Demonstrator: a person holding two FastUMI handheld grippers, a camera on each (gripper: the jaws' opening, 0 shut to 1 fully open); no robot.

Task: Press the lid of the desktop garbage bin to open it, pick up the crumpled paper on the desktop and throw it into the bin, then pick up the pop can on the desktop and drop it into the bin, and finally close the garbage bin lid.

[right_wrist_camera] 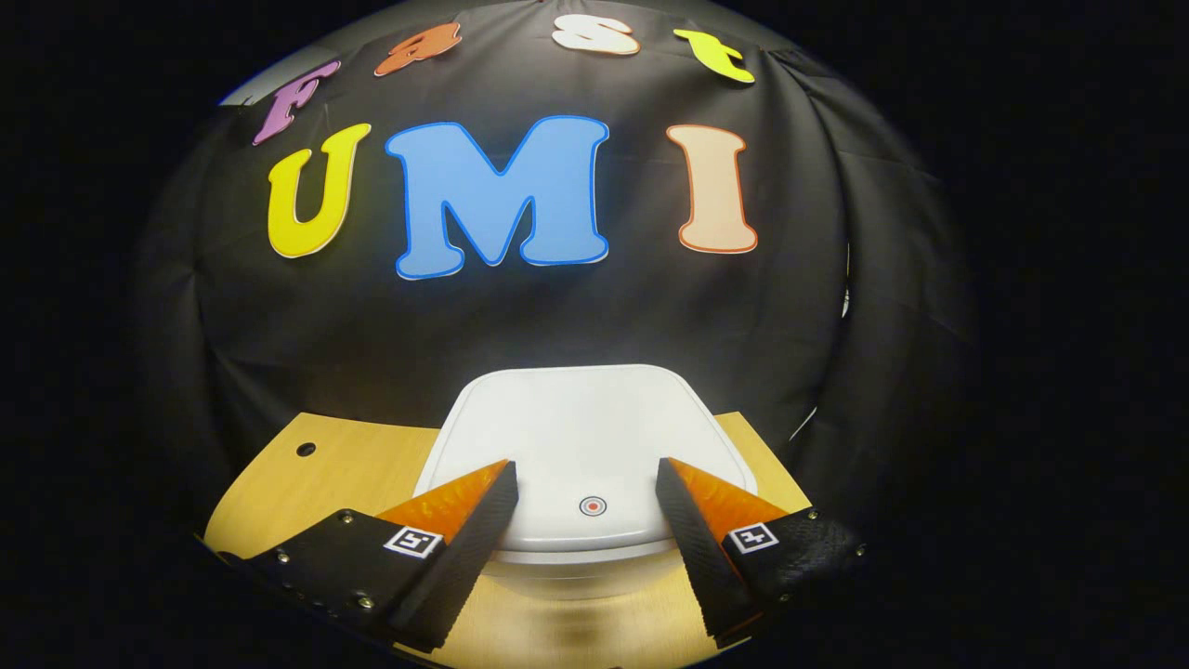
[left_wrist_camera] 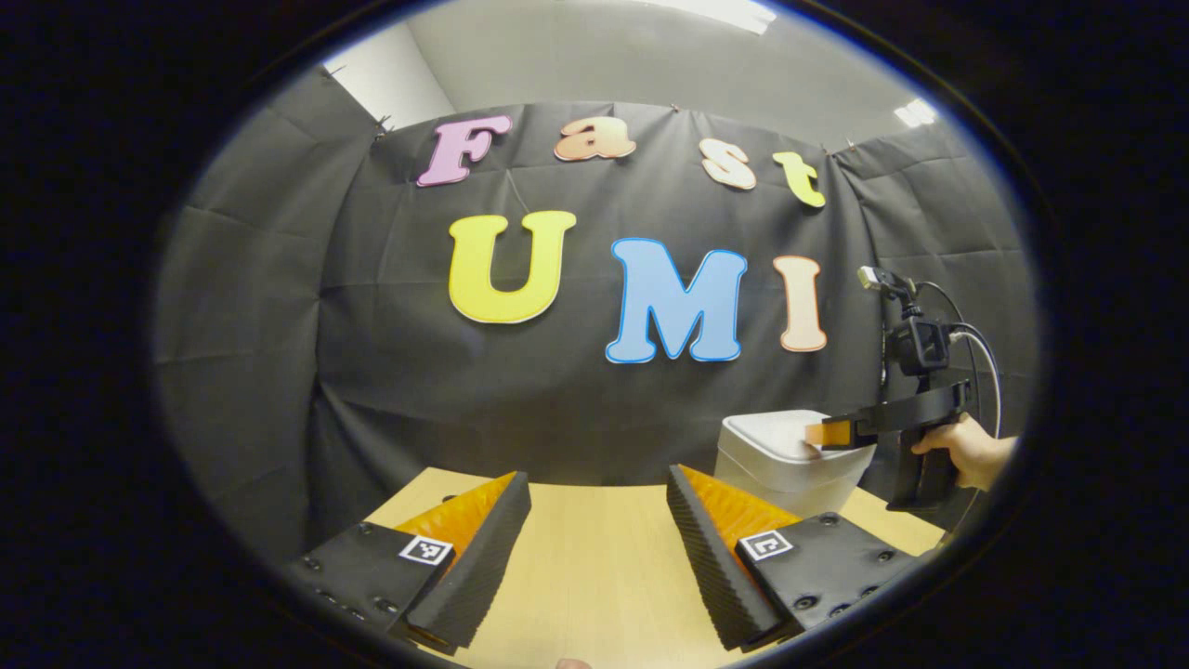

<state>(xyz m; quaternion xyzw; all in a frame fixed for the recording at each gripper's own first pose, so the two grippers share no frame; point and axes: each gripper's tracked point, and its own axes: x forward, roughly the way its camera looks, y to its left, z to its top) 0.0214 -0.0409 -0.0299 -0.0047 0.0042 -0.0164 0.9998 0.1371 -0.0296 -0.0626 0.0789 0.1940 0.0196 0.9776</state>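
The bin sits at the tabletop's back, lid down. The right claw, spread wide and empty, hovers over it and could straddle the press mark. The left claw is released.

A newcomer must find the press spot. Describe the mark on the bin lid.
On the wooden table, before the black cloth wall, stands a white bin with its lid shut. Near the lid's front edge, between the right gripper's open fingers, sits a small red ring mark, the only colour on the plain lid.
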